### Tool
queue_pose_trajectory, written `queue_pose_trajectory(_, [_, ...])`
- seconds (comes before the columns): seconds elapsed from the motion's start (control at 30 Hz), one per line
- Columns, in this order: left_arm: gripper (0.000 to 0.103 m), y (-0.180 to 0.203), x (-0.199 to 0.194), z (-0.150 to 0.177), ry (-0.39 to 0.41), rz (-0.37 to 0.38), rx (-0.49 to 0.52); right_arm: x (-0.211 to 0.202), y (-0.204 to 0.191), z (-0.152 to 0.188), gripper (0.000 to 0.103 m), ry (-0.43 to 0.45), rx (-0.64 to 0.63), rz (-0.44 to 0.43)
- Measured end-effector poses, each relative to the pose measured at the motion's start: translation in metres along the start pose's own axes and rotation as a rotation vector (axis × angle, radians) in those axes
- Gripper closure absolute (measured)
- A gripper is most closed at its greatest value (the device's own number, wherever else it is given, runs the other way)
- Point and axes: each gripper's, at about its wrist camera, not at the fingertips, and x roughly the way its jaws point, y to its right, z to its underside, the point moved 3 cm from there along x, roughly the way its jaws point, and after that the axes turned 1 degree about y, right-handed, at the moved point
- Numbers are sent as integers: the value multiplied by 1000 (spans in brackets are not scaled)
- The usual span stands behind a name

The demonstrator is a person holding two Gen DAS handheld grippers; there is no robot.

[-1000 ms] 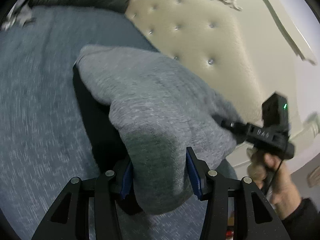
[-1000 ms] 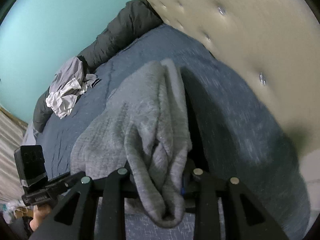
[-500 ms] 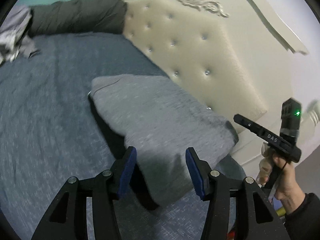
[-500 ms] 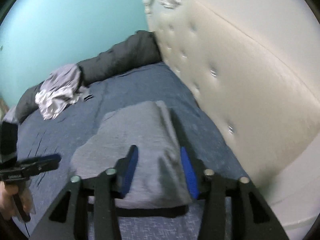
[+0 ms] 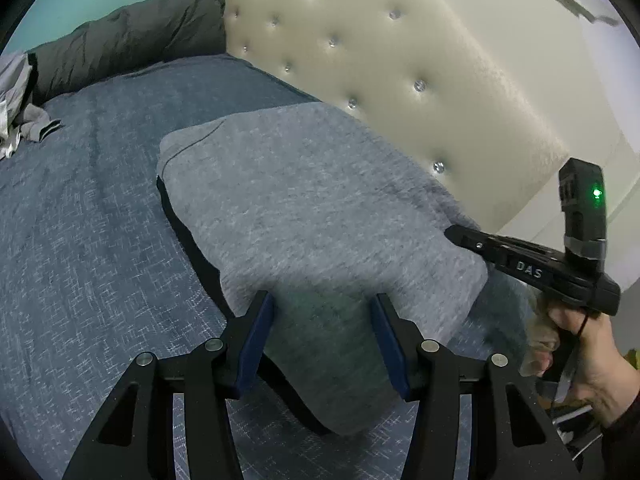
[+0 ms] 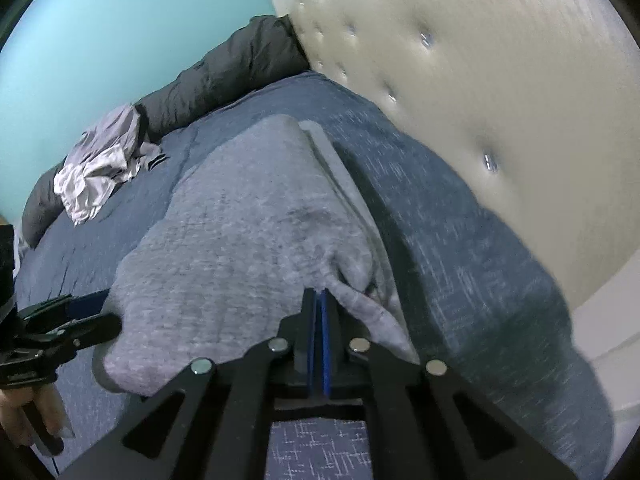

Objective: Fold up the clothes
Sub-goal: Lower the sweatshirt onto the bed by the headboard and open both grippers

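A bed covered in a mottled blue-grey bedspread (image 5: pixel 92 248) fills most of both views. Behind it rises a cream tufted headboard (image 5: pixel 400 64) studded with small shiny buttons, carved trim at its top. A dark bolster-like cushion (image 6: pixel 224 72) lies along the turquoise wall (image 6: pixel 120 36).

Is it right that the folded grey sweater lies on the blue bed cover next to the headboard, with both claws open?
Not quite. The right claw is shut, its blue pads pressed together, as the right wrist view shows. The left claw is open. The grey sweater does lie on the blue bed cover beside the headboard.
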Motion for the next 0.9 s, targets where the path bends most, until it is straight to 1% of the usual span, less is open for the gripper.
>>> queue_pose_trajectory(0.1, [48, 0, 2, 2, -1, -2, 5, 3, 7, 7, 103, 13, 31, -4])
queue_pose_trajectory(0.17, [48, 0, 2, 2, -2, -5, 6, -1, 9, 1, 103, 21, 57, -20])
queue_pose_trajectory(0.27, [48, 0, -3, -5, -5, -8, 3, -25, 11, -13, 103, 98, 54, -15])
queue_pose_trajectory(0.33, [48, 1, -8, -5, -8, -9, 21, -32, 16, -19, 103, 115, 77, -3])
queue_pose_trajectory(0.4, [48, 2, -9, -5, -12, -11, 27, -31, 23, -19, 103, 108, 98, 12])
queue_pose_trajectory(0.5, [48, 2, -8, 0, -12, -14, 20, -20, 31, -13, 103, 66, 121, 32])
queue_pose_trajectory(0.6, [48, 5, -8, 0, -13, -22, 33, -13, 42, -8, 103, 48, 190, 27])
queue_pose_trajectory(0.67, [48, 7, -8, -1, -15, -32, 44, -18, 43, -8, 103, 45, 212, 21])
queue_pose_trajectory(0.8, [48, 4, -11, -4, -17, -37, 39, -48, 22, -25, 103, 147, 153, 8])
queue_pose_trajectory(0.9, [48, 0, -11, -3, -22, -35, 33, -59, 8, -25, 103, 181, 112, -10])
